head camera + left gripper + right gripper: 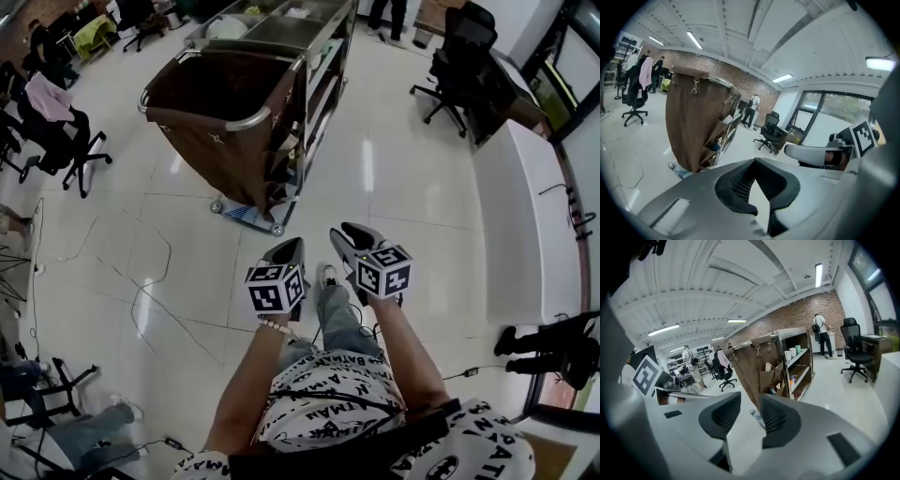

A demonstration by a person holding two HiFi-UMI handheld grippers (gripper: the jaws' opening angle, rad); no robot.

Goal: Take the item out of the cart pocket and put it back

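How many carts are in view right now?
1. The cart stands straight ahead on the floor, its brown bag end nearest us. No other shows, though parts of the room are out of view.

- floor (187, 234): pale tile, glossy, showed lamp glare and hairline cracks
- cart bag (220, 112): brown cloth, matt, lightly creased
- cart frame (246, 120): bare metal tube, shiny
- right gripper (750, 401): smooth matt grey plastic shell; pads (776, 420) were black and ribbed
- left gripper (754, 161): same grey plastic, black pad faces looked mesh-textured
- back wall (801, 312): rough red brick
- counter (520, 216): smooth, white, matt
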